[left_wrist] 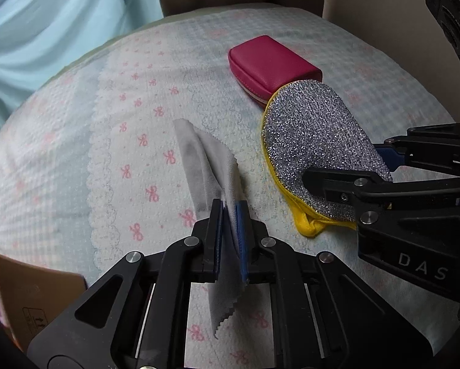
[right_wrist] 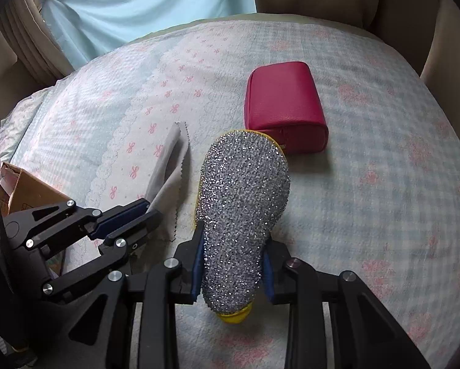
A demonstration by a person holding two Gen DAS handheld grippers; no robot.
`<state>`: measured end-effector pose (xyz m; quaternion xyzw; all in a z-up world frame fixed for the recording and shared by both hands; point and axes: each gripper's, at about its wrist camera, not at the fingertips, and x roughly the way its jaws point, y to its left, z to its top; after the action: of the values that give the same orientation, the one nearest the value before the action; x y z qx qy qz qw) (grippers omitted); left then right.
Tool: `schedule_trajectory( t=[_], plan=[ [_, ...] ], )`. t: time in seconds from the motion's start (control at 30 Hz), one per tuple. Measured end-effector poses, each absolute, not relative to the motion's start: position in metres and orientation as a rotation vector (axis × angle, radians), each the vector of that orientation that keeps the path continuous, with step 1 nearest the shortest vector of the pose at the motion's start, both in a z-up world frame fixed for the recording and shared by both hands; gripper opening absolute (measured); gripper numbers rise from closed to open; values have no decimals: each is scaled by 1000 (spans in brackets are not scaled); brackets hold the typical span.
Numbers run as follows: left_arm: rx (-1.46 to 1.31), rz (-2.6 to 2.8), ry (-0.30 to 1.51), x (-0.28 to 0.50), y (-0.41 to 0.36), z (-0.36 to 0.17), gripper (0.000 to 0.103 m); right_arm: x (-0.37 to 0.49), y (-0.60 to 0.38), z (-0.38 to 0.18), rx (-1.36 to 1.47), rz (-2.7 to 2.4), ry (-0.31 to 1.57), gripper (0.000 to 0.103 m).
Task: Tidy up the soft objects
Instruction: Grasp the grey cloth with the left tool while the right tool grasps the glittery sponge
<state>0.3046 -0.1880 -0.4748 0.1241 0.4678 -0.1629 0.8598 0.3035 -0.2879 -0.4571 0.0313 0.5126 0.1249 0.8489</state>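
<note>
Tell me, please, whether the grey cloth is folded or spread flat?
Folded: the grey cloth is doubled lengthwise, its layers pinched by the left gripper, zigzag edges hanging free.

cardboard box [left_wrist: 30, 292] — cropped, pouch [right_wrist: 285, 113] — partly hidden

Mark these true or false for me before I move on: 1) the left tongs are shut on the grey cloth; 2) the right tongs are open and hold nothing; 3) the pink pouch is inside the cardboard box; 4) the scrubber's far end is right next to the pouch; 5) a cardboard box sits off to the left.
1) True: the left tongs pinch the grey cloth.
2) False: the right tongs are shut on the glittery silver scrubber with yellow trim.
3) False: the pink pouch lies on the bow-print bedspread.
4) True: its far end overlaps the pouch's near edge in both views; actual contact cannot be told.
5) True: the cardboard box is at the left edge.
</note>
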Motion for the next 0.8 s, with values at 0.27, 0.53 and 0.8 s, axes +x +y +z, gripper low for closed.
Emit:
schedule_trajectory(
  t=[0.27, 0.53, 0.8],
  plan=[
    [242, -345, 967, 292, -186, -459, 5, 295, -298, -438, 100, 238, 1053, 28],
    [195, -307, 991, 295, -172, -462, 16, 289, -303, -440, 117, 216, 1059, 28],
    [84, -305, 1053, 308, -159, -476, 99, 291, -307, -440, 125, 202, 1054, 28]
  ],
)
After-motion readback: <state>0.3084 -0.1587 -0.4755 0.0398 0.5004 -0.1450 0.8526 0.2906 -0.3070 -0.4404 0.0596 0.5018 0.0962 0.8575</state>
